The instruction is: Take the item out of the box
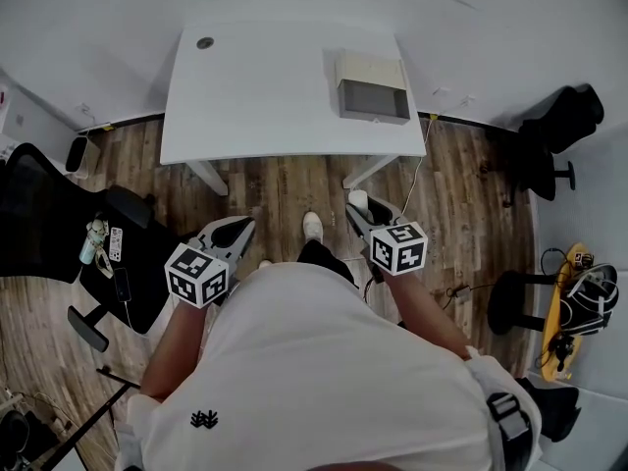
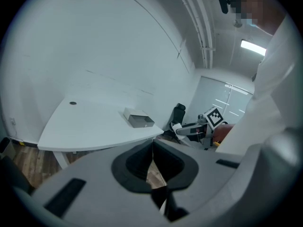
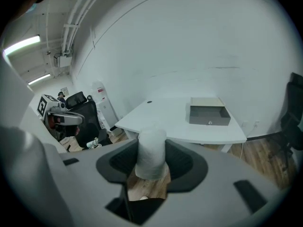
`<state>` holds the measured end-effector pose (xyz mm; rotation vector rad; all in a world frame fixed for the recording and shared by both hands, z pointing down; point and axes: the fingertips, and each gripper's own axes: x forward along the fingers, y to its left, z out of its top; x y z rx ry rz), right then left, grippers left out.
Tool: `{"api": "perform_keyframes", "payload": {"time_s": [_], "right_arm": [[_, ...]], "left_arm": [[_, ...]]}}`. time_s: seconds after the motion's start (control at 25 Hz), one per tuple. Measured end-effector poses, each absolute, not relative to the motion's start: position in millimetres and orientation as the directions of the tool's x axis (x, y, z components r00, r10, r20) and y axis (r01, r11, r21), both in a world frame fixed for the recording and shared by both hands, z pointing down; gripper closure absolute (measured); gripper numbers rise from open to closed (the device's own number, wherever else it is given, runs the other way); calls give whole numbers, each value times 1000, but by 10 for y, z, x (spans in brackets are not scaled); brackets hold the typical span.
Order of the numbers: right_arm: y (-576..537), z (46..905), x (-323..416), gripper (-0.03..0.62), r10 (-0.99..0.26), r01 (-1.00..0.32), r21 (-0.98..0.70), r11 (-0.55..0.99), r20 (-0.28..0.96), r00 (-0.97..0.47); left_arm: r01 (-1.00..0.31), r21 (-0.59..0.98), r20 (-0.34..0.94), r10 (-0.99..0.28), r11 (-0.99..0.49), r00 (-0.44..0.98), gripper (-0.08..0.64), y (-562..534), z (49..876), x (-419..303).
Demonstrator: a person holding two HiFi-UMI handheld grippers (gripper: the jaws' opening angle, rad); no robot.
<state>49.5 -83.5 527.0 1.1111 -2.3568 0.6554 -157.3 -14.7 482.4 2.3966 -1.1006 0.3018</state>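
A shallow grey box (image 1: 373, 88) with its beige lid folded back sits on the far right of the white table (image 1: 265, 96); it also shows as the box (image 2: 138, 118) and the box (image 3: 209, 113). My right gripper (image 1: 357, 207) is over the wooden floor, well short of the table, shut on a white cylindrical item (image 3: 151, 150) that stands upright between its jaws. In the head view the item (image 1: 359, 198) shows at the jaw tips. My left gripper (image 1: 234, 232) hangs beside it, jaws closed together with nothing between them (image 2: 152, 150).
A black office chair (image 1: 59, 229) stands at the left with small things on its seat. Another black chair (image 1: 554, 130) and a stool (image 1: 510, 302) are at the right. A cable (image 1: 417, 180) runs down from the table. The person's shoe (image 1: 312, 227) is between the grippers.
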Motion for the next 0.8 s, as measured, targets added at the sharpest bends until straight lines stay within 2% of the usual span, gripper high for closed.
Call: {"api": "perform_keyframes", "payload": {"time_s": [0.8], "right_arm": [[-838, 5015, 239, 411, -584, -767, -200, 609, 542, -605]], "left_arm": [[-738, 324, 373, -637, -592, 674, 552, -176, 4745, -1644]]}}
